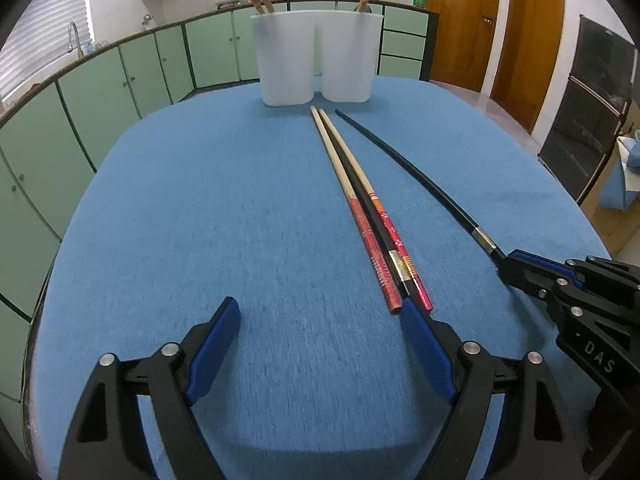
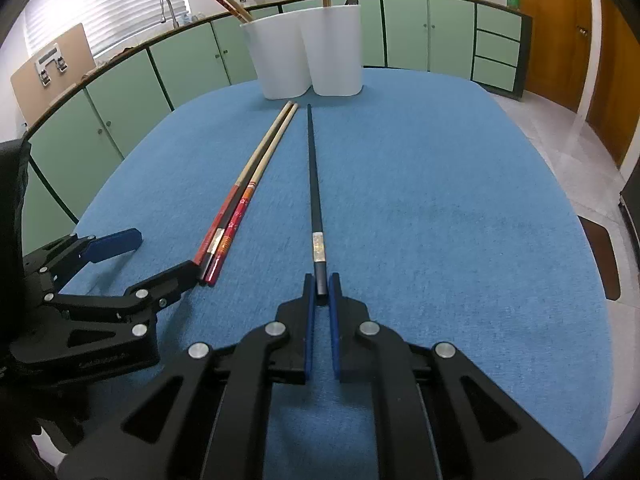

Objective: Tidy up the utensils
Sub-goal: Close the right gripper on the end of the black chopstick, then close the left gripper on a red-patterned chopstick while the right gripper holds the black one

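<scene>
1. Left wrist view: the left tool [image 1: 320,320] rests low over the blue cloth-covered table [image 1: 200,220] with its blue-padded fingers [image 1: 214,350] spread wide and nothing between them.
2. Just ahead of its right finger lie two wooden chopsticks with red patterned handles [image 1: 360,208], side by side, with a black chopstick [image 1: 384,240] lying between them; their tips point at the white two-compartment plastic holder [image 1: 316,58] at the far edge of the table.
3. That holder already carries red-handled chopsticks standing tilted in both compartments.
4. To the right, a long black chopstick with a silver band [image 1: 420,176] lies apart from the bundle, its handle end caught in the right tool [image 1: 506,266].
5. Right wrist view: the right tool [image 2: 321,292] is narrowed onto the handle end of the long black chopstick with a silver band [image 2: 314,184], which runs straight ahead toward the white holder [image 2: 304,52].
6. The red-handled wooden pair [image 2: 248,188] lies to the left, and the left tool [image 2: 160,252] sits wide beside their handle ends.
</scene>
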Demonstrator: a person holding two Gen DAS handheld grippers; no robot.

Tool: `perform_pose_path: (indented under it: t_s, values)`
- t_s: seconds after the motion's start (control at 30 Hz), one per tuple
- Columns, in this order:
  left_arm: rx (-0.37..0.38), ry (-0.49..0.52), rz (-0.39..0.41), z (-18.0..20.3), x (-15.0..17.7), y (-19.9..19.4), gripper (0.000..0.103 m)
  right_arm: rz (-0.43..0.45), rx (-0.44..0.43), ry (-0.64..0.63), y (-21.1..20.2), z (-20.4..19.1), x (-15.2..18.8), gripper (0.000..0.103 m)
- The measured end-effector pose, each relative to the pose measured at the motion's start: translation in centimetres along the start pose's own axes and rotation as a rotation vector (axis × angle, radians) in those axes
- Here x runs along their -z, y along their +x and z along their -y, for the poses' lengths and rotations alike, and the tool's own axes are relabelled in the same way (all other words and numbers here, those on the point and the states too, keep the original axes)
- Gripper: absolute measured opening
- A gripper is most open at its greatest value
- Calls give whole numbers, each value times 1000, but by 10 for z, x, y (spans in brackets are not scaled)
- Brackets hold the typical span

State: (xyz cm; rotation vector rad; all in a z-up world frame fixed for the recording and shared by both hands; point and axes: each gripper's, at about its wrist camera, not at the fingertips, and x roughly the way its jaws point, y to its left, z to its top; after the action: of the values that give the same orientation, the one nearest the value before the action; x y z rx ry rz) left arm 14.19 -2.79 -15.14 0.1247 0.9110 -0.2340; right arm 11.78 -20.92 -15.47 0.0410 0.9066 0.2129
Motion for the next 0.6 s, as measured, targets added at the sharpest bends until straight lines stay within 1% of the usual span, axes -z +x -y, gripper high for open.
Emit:
perform_pose_path:
  t_s: [0.03,0.13,0.3,0.43,0.53,0.6]
  values:
    - [-10,1,-3,0,-1,1,84,0,-1,0,0,1,-1,6]
    - [-28,-15,-1,-2,-1,1,84,0,-5,3,0,2,-1,6]
    - [-79,-61,2,-20,2,-3,84,-3,-11,5,1,3,-1,6]
    - [-68,-65,10,-22,2,-5,83,-4,-11,0,1,3,-1,7]
    - [-62,-36,14,-14,-1,-3,83,-4,-11,-4,1,3,-2,7]
    - [-50,-29,10,-12,-2,1,79,-5,-11,-7,1,3,-2,7]
